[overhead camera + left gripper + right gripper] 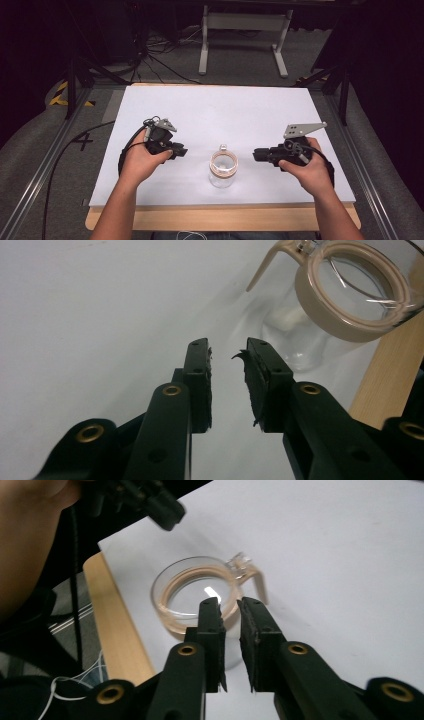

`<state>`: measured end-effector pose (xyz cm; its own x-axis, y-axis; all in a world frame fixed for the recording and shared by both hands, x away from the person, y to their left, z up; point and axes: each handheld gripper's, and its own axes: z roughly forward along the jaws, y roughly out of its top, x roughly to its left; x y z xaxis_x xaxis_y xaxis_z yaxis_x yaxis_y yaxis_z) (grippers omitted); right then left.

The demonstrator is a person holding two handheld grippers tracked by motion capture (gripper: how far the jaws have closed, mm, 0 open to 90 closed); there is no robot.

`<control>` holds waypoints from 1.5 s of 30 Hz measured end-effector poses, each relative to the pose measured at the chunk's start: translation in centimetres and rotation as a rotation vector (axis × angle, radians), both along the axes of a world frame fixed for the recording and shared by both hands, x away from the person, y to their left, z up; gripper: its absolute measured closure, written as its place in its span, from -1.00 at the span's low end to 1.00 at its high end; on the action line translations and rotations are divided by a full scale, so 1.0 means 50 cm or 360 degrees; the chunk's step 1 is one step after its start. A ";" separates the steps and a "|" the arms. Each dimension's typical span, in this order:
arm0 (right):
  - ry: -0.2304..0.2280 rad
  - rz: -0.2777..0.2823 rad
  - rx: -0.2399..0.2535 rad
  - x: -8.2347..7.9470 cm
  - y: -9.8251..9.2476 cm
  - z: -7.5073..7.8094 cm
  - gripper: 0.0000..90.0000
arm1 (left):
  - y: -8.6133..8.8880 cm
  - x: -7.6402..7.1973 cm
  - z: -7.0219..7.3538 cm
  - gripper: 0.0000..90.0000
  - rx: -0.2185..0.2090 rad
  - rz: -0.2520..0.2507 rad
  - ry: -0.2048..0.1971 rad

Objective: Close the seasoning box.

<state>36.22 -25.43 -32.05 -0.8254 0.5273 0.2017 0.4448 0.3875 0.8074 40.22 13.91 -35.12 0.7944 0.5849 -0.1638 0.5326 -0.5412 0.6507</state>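
Note:
A clear glass jar (223, 167) with a beige ring lid and a wire clasp stands near the front middle of the white table (225, 110). My left gripper (181, 151) hovers to the jar's left and points at it, with its jaws open and nothing between them. In the left gripper view the jar (350, 290) lies beyond the left gripper (227, 347), up and to the right. My right gripper (256, 154) is to the jar's right, also aimed at it. In the right gripper view the right gripper (229, 605) shows a narrow empty gap in front of the jar (195, 595).
The white sheet rests on a wooden board whose edge (225, 217) runs along the front. Metal rails (45, 170) flank the table. A white frame stand (245, 35) and loose cables (150, 55) are on the floor behind it.

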 end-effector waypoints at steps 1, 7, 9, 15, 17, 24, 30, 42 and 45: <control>-0.0013 -0.0035 -0.0004 0.003 -0.009 0.004 0.70 | 0.008 -0.003 0.000 0.58 -0.0028 0.0031 -0.0003; -0.0144 -0.0239 -0.0016 0.031 -0.065 0.011 0.40 | 0.043 -0.009 -0.003 0.53 -0.0057 0.0114 -0.0018; -0.0159 -0.0280 -0.0020 0.038 -0.078 0.009 0.38 | 0.048 -0.009 -0.004 0.51 -0.0061 0.0123 -0.0023; -0.0173 -0.0469 -0.0088 0.075 -0.147 -0.016 0.22 | 0.075 -0.006 -0.014 0.48 -0.0088 0.0210 -0.0059; -0.0154 -0.0524 -0.0125 0.084 -0.168 -0.029 0.19 | 0.082 0.000 -0.020 0.47 -0.0090 0.0219 -0.0066; -0.0098 -0.0651 -0.0243 0.110 -0.218 -0.077 0.12 | 0.094 0.022 -0.049 0.39 -0.0155 0.0260 -0.0023; -0.0056 -0.0688 -0.0317 0.129 -0.246 -0.122 0.09 | 0.103 0.043 -0.083 0.37 -0.0136 0.0307 0.0020; 0.0018 -0.0717 -0.0341 0.152 -0.279 -0.194 0.10 | 0.107 0.065 -0.143 0.32 -0.0059 0.0376 0.0070; 0.0034 -0.0701 -0.0335 0.157 -0.280 -0.212 0.10 | 0.105 0.070 -0.159 0.31 -0.0028 0.0372 0.0062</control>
<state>44.05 -39.44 -42.63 -0.5117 0.8565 0.0675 0.6188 0.3129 0.7206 43.69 19.15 -43.09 0.6308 0.7488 -0.2035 0.6670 -0.3892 0.6354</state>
